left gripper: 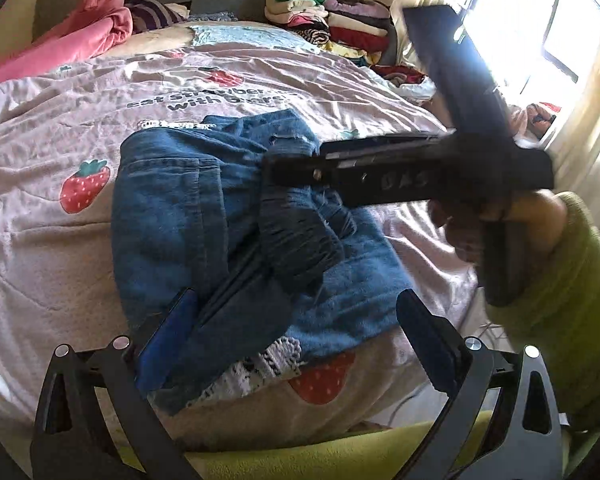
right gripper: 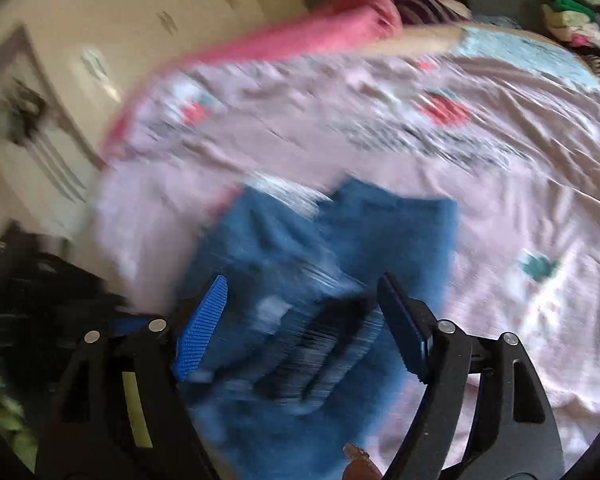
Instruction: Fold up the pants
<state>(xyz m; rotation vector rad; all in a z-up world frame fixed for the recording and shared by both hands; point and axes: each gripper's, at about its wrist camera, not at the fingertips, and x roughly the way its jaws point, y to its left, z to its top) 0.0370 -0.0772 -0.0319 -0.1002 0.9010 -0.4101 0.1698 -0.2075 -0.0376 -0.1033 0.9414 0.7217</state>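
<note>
On my bed, a pink strawberry-print bedspread [left gripper: 60, 128] carries the job: blue denim pants [left gripper: 172, 200], bunched into a rough, part-folded heap near the bed's near edge, a dark ripped patch showing at their middle and a white lace trim poking out beneath the near hem.

At far left, a pink blanket [left gripper: 96, 24] lies crumpled by the headboard. My left gripper [left gripper: 300, 332] hangs over the near edge of the pants with its blue-padded jaws standing well apart; denim lies below and between them, but neither pad presses on it. Past the pants, in the far corner, a pile of folded clothes [left gripper: 332, 20] is stacked beside the sunlit window [left gripper: 540, 32].

To the right, my right gripper [right gripper: 302, 320] reaches in over the pants from the window side, seen from the left camera as a blurred black frame, my green sleeve [left gripper: 572, 288] behind it. Its own camera is smeared with motion, yet shows both blue pads spread wide above the denim, nothing pinched between them. Whether they brush the cloth I cannot tell.
</note>
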